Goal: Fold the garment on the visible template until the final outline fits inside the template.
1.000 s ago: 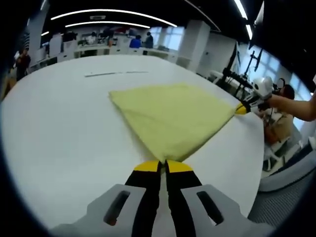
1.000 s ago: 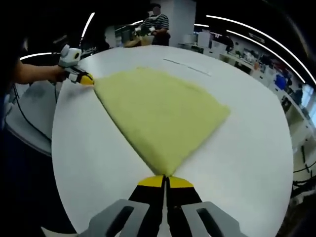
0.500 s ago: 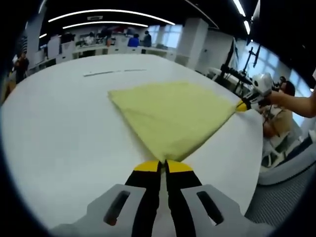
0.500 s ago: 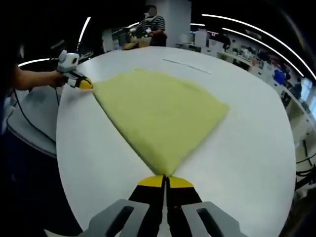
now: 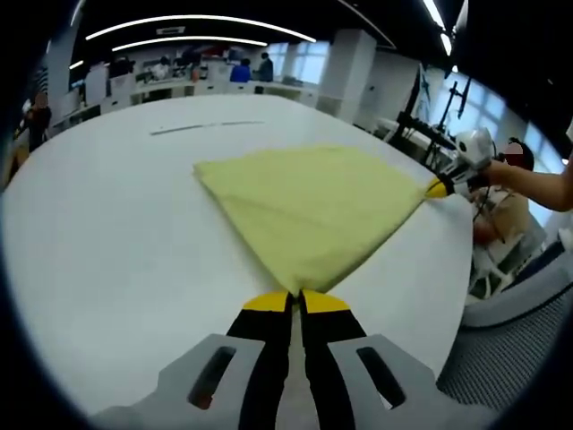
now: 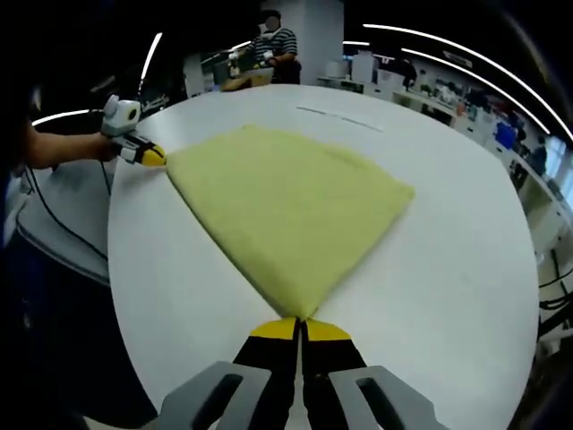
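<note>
A pale yellow garment [image 5: 309, 206] lies spread flat on a white table [image 5: 116, 233]. My left gripper [image 5: 296, 298] is shut on its near corner in the left gripper view; the right gripper [image 5: 437, 188] pinches the far right corner there. In the right gripper view the garment [image 6: 286, 210] fans out from my right gripper [image 6: 300, 325], shut on the near corner. The left gripper [image 6: 150, 158] holds the far left corner, a person's arm behind it. A thin template line [image 5: 206, 127] runs across the table beyond the cloth, also seen as a faint line [image 6: 340, 118] in the right gripper view.
The table edge [image 5: 466, 269] curves close on the right, with a grey chair [image 5: 519, 296] below it. A person [image 6: 273, 49] stands past the far end of the table. Desks and office furniture [image 5: 179, 76] line the background.
Both grippers keep hold of their corners. The views have shifted slightly and the garment looks a little flatter and more stretched between the two corners.
</note>
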